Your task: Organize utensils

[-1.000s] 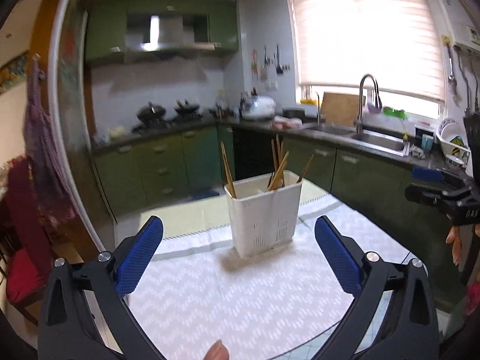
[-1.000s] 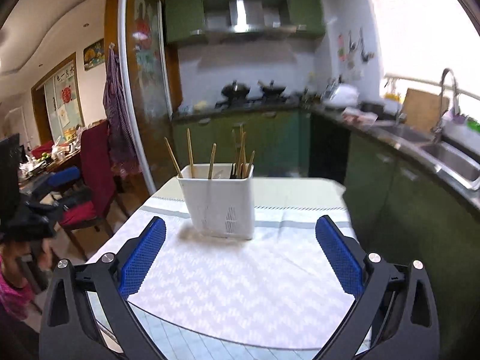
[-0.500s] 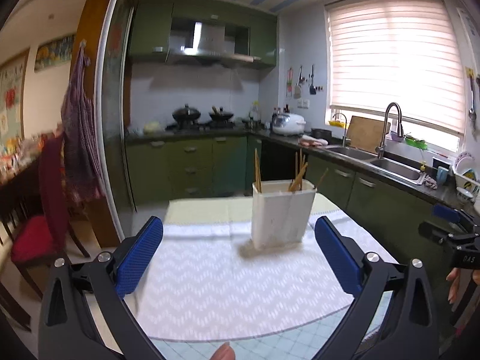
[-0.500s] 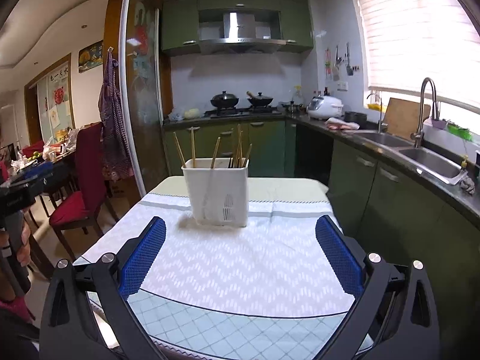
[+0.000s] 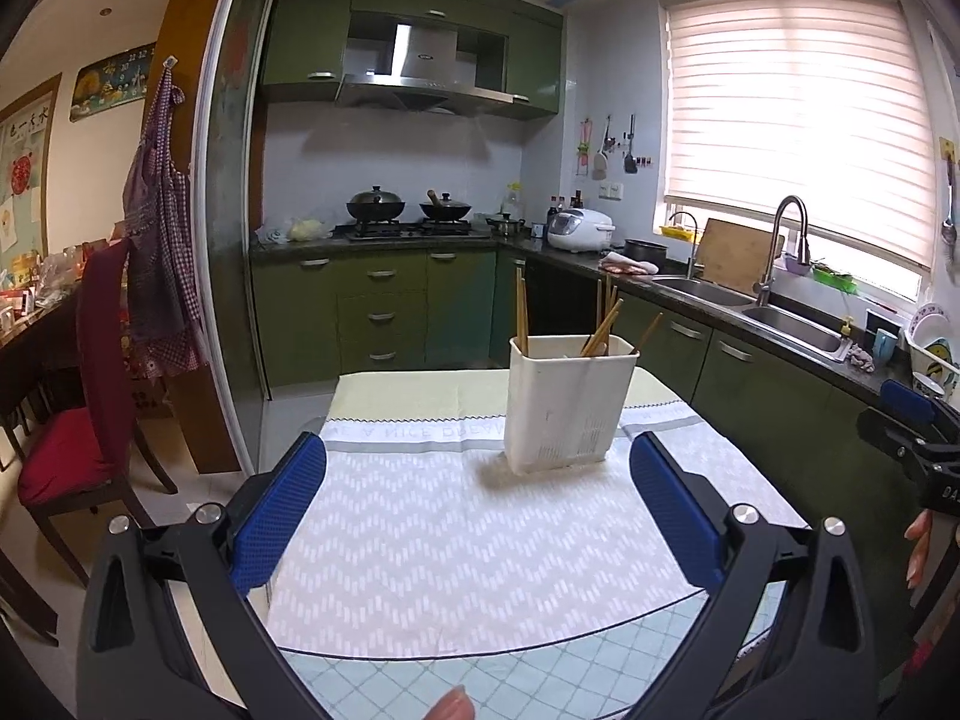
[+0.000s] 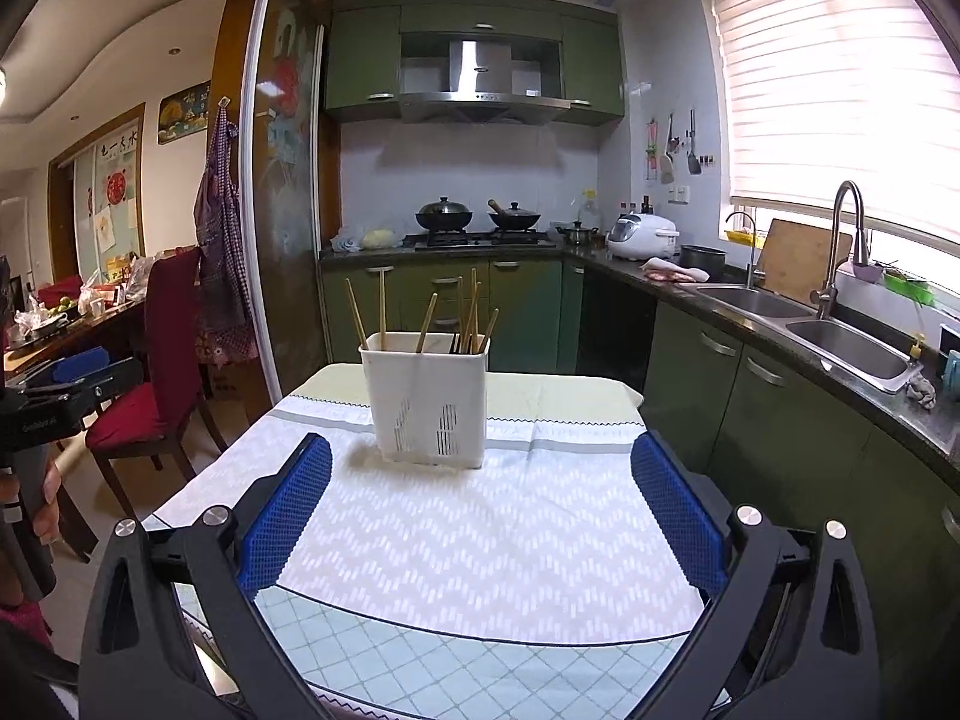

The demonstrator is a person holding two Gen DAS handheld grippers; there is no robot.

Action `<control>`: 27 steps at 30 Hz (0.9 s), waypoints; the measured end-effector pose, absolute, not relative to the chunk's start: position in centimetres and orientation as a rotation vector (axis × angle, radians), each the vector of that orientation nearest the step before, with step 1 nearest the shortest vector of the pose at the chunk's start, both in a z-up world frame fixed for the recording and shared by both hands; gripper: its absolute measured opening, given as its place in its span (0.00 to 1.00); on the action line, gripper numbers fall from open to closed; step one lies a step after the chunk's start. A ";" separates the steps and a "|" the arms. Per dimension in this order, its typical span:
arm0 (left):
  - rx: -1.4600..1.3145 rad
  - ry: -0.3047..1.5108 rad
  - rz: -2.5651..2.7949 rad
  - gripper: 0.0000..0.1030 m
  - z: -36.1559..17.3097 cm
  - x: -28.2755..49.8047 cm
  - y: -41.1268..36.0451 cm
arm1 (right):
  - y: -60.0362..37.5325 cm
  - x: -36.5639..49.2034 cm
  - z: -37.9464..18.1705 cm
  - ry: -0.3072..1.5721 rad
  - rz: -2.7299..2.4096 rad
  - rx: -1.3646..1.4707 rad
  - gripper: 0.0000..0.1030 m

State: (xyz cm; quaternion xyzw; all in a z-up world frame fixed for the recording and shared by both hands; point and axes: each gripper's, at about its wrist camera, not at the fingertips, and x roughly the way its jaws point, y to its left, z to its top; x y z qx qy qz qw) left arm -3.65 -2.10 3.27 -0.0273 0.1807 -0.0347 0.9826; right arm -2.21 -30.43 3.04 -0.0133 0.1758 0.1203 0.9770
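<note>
In the middle of the left wrist view, a white utensil holder (image 5: 569,403) stands upright on the table (image 5: 480,546), on a white cloth with a pale zigzag pattern (image 5: 456,540). Wooden chopsticks (image 5: 522,315) stick up out of it: one pair at its left corner, several more leaning near its right side. The left gripper (image 5: 480,519) fills the bottom of that frame with its blue-padded fingers (image 5: 279,519) spread wide apart and nothing between them; the holder sits beyond the fingertips, closer to the right finger, not touching either. At the right edge of the same frame the right gripper (image 5: 909,423) shows as a black body with a blue tip, off the table's side.

In the right wrist view the holder (image 6: 427,399) stands upper centre, left of the midline, slotted wall facing the camera, chopsticks (image 6: 474,312) fanned above its rim. The right gripper (image 6: 480,516) is likewise wide open and empty, low over the near part of the cloth (image 6: 480,540), well short of the holder. The left gripper (image 6: 72,390) appears at the left edge, held in a hand (image 6: 42,495).

Behind the table run green cabinets (image 6: 528,312), a stove with two woks (image 6: 480,219) and, on the right, a steel sink (image 6: 840,348).
</note>
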 end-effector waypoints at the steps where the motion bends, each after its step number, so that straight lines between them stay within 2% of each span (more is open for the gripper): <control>1: -0.058 0.366 -0.072 0.94 3.2 -3.6 -2.1 | -30.4 -2.2 3.1 0.356 0.241 -0.028 0.96; 27: -0.063 0.371 -0.080 0.94 3.3 -3.5 -1.8 | -30.4 -1.8 3.1 0.360 0.248 -0.024 0.96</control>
